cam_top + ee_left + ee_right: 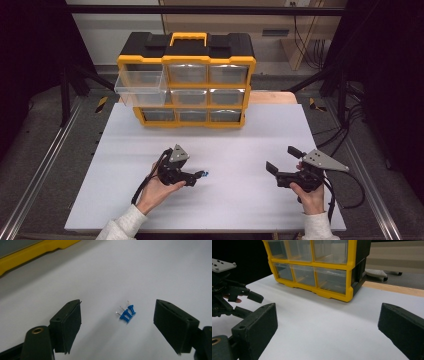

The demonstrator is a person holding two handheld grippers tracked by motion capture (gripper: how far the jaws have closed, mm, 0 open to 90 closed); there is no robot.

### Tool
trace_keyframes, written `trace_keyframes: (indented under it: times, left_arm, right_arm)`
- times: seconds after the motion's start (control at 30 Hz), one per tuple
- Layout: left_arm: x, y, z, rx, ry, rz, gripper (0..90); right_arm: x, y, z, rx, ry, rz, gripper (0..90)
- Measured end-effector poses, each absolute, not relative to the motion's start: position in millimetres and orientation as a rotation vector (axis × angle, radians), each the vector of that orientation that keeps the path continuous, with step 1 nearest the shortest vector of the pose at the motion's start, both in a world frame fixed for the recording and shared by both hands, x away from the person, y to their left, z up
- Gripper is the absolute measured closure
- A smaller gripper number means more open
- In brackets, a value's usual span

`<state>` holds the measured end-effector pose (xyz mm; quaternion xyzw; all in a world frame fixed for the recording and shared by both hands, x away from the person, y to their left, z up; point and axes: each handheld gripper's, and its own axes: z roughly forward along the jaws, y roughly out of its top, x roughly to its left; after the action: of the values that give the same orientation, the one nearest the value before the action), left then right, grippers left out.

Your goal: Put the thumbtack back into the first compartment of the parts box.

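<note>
Three blue pushpins [127,312] are resolved between the parted jaws of the left gripper [117,322], untouched on the white table [150,270], while from above a blue speck is seen; the right gripper [281,159] is held wide, empty.

- the left gripper [117,322] looks down along its two black jaws, which rise from the bottom corners and stand wide apart.
- the inner pad of the jaw at the left faces the middle; a brass-coloured ring sits on that jaw's base.
- between the jaws, touched by neither, lie the blue push pins [127,313] on the white table top [140,272].
- the pins lie together in a small cluster, their thin metal points aimed up and to the left in the frame.
- how many pins there are is hard to tell; at least three points show.
- a yellow edge of the storage box [30,252] crosses the upper left corner, resting on the white surface.
</note>
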<state>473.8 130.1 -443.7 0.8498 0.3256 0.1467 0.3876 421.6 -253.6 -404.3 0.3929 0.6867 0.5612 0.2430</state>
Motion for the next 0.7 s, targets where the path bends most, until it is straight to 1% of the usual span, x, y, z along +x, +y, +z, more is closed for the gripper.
trace_keyframes:
  times: [0.43, 0.47, 0.5, 0.7]
  left_arm:
    - [475.7, 123.2, -456.9, 2.146, 0.907, 0.346, 33.0]
    - [476.2, 123.2, -457.4, 2.163, 0.905, 0.344, 35.4]
    - [476.8, 123.1, -457.8, 2.178, 0.903, 0.342, 35.4]
    - [479.2, 117.4, -463.3, 2.188, 0.946, 0.341, 42.4]
  right_arm:
    - [422.3, -251.7, -406.5, 1.07, 1.894, 1.518, 2.9]
    - [422.0, -251.7, -406.4, 1.069, 1.895, 1.517, 2.8]
    - [422.0, -251.7, -406.4, 1.069, 1.895, 1.517, 2.8]
    - [422.1, -251.6, -406.2, 1.068, 1.895, 1.516, 2.8]
